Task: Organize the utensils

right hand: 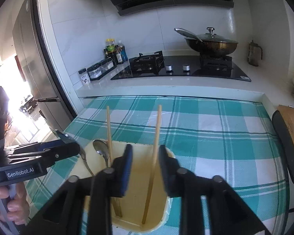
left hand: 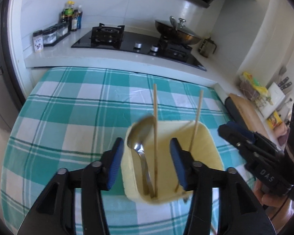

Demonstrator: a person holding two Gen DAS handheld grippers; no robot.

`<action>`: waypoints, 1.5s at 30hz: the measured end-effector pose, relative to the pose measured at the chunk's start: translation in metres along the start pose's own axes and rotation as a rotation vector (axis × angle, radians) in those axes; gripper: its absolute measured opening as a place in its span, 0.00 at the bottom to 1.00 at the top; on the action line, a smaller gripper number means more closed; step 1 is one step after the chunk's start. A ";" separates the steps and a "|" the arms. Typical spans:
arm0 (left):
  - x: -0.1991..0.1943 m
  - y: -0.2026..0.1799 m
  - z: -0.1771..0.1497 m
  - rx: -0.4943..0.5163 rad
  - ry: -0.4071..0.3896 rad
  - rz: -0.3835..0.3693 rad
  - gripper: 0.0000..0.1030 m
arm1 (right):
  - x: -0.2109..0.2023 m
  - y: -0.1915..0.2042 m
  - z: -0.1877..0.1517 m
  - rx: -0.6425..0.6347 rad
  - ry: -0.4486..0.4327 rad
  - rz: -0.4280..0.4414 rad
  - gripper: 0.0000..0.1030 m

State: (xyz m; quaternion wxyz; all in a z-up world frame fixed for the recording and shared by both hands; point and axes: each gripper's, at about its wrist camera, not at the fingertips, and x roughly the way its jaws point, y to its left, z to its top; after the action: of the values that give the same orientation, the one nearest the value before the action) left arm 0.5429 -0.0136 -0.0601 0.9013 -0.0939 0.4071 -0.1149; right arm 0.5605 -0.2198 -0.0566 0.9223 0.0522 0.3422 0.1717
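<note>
A pale yellow utensil holder (left hand: 211, 146) stands on the checked tablecloth; it also shows in the right wrist view (right hand: 135, 195). In it stand a metal spoon (left hand: 140, 137), bowl up, and two wooden chopsticks (left hand: 155, 121), one left and one right (left hand: 197, 123). My left gripper (left hand: 146, 164) is open above the holder, its pads either side of the spoon and left chopstick, touching neither. My right gripper (right hand: 145, 162) is open, its jaws either side of the right chopstick (right hand: 155, 146). The spoon (right hand: 102, 148) stands left of it.
The teal and white checked cloth (left hand: 68, 107) covers the table. Behind it a white counter holds a black gas hob (left hand: 139, 43), a lidded wok (left hand: 178, 31), sauce bottles (left hand: 71, 15) and a glass jug (left hand: 206, 47). A wooden board (left hand: 247, 109) lies to the right. A fridge (right hand: 35, 68) stands left.
</note>
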 end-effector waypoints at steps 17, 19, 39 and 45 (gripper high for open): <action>-0.094 0.040 -0.278 -0.101 0.143 0.116 0.78 | -0.207 -0.048 -0.288 0.072 0.071 -0.344 0.44; -0.094 0.037 -0.286 -0.135 0.131 0.103 0.79 | -0.209 -0.054 -0.305 0.097 0.096 -0.354 0.44; -0.047 -0.002 -0.280 -0.148 0.066 0.266 0.79 | -0.204 -0.043 -0.328 0.099 0.030 -0.369 0.44; -0.037 -0.010 -0.284 -0.059 0.072 0.336 0.79 | -0.204 -0.044 -0.328 0.108 0.032 -0.360 0.44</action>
State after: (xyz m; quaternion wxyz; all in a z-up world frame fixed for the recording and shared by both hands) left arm 0.3037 -0.0340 -0.2160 0.8894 -0.0467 0.4523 0.0462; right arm 0.2157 -0.3398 -0.1906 0.9285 0.0366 0.3692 -0.0139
